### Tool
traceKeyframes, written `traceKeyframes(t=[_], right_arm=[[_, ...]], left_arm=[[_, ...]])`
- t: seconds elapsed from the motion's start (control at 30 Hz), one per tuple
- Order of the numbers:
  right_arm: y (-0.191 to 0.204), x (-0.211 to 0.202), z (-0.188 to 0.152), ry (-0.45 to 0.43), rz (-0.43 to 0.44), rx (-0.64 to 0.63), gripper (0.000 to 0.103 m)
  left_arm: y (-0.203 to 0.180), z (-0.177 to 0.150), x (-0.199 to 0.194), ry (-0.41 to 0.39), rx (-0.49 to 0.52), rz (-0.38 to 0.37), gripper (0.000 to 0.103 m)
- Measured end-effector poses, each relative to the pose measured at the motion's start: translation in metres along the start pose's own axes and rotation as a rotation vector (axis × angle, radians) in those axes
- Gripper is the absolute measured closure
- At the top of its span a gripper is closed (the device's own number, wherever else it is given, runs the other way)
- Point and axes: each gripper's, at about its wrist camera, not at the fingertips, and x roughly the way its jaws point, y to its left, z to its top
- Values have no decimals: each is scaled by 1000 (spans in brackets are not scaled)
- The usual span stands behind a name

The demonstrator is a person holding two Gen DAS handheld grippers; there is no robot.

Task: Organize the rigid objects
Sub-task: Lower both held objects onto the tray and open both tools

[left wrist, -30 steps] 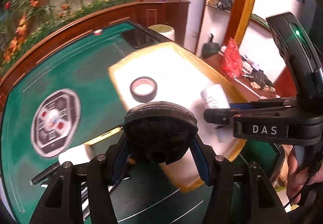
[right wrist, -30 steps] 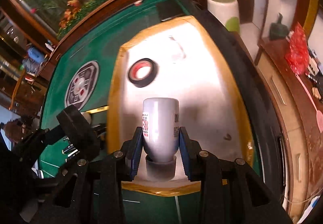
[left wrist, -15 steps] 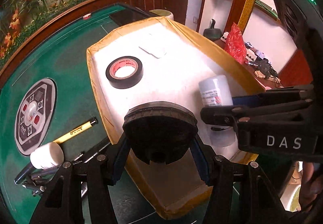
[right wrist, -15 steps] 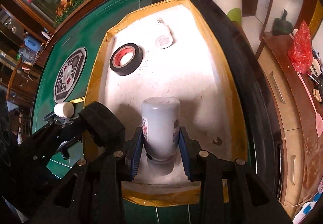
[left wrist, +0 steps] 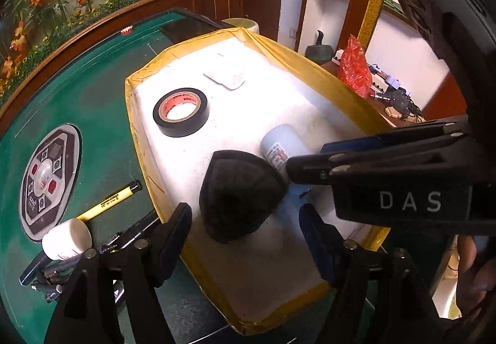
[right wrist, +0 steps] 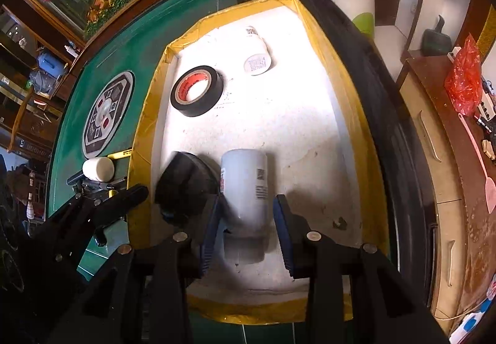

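Observation:
A white tray with a yellow taped rim [left wrist: 133, 114] [right wrist: 148, 139] lies on the green table. In it are a black tape roll [left wrist: 180, 116] [right wrist: 197, 90], a small white lidded jar [right wrist: 255, 62], a black round lump [left wrist: 240, 193] [right wrist: 183, 186] and a white bottle [left wrist: 283, 147] [right wrist: 245, 186]. My left gripper [left wrist: 245, 238] is open just behind the black lump, which rests on the tray. My right gripper [right wrist: 246, 226] is open around the white bottle, its pads apart from it; the bottle lies on the tray floor.
Left of the tray on the green felt lie a yellow pen [left wrist: 108, 200], a white jar [left wrist: 66, 238] [right wrist: 98, 168] and dark pens [left wrist: 130, 238]. A round control panel [left wrist: 46, 176] is set in the table. A wooden cabinet [right wrist: 434, 158] stands on the right.
Both grippers have opened. The black lump has left my left gripper and the white bottle has left my right gripper; both now rest on the tray.

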Motion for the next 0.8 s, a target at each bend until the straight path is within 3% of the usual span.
traceKeyframes(t=[0.43,0.8], right_arm=[[19,-37,1,-121,12,-4,64],[91,-22,-9,-68,120,-119,60]], left_arm=[[29,-8,-44,-67,-67,-1,27],[114,-62,-95,-111,-274,86,27]])
